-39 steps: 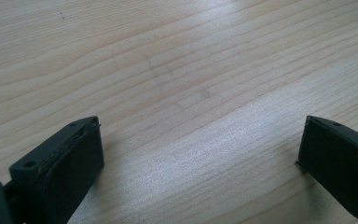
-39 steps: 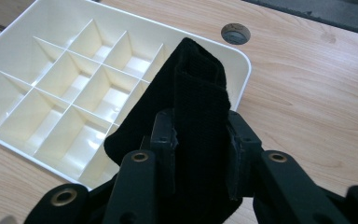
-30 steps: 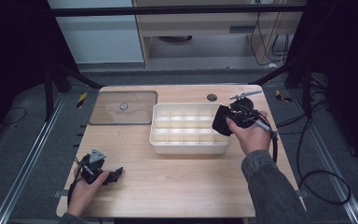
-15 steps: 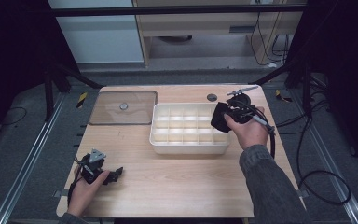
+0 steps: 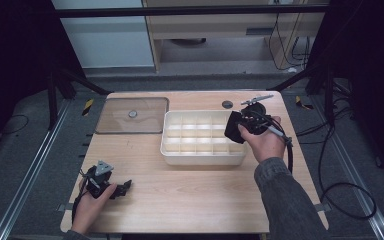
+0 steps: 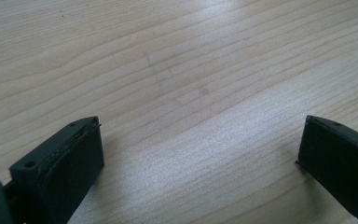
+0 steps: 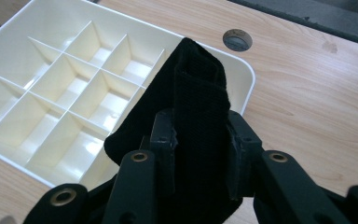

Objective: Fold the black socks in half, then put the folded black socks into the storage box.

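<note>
A white divided box (image 5: pixel 200 140) with several empty compartments stands in the middle of the wooden table; its near corner (image 7: pixel 9 140) lies under my right gripper. My right gripper (image 7: pixel 199 154) is shut on a black folded fabric piece (image 7: pixel 200 107), both pads pressing its sides, and holds it above the box's right end (image 5: pixel 236 127). My left gripper (image 5: pixel 122 187) rests on the table at the front left, open, with bare wood between its jaws (image 6: pixel 200 154).
A clear flat lid (image 5: pixel 132 115) with a round knob lies at the table's back left. A round grommet hole (image 5: pixel 227 104) sits behind the box. Cables trail off the table's right edge (image 5: pixel 325 165).
The right gripper with the black fabric has shifted slightly over the box's right end. The left gripper has not moved.
</note>
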`<state>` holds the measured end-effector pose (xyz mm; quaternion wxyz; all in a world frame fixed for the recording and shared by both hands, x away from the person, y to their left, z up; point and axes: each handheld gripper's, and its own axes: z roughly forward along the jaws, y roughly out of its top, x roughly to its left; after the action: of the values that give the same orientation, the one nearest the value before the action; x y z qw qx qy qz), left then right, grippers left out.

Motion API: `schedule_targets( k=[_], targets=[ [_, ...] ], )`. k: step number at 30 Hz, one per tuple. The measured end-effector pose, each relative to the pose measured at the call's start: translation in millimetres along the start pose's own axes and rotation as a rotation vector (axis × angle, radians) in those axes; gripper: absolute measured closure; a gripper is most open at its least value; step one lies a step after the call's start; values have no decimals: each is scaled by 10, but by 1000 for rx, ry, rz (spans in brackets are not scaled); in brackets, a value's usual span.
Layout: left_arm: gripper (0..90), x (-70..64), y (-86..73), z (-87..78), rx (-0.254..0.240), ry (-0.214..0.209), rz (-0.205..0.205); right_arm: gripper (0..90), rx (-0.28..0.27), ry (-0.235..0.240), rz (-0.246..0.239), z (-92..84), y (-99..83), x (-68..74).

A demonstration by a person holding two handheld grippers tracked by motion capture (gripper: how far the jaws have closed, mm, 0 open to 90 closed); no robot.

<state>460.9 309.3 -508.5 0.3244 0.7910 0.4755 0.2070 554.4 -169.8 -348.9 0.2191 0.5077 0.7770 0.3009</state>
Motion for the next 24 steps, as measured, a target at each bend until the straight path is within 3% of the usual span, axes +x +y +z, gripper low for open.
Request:
schedule_targets(
  k=[10, 24],
  targets=[
    [0, -2, 2, 1, 1, 2, -2, 686, 7, -11, 22, 14, -99, -80],
    [0, -3, 1, 1, 0, 2, -3, 684, 39, -12, -17, 150, -120, 9]
  ],
)
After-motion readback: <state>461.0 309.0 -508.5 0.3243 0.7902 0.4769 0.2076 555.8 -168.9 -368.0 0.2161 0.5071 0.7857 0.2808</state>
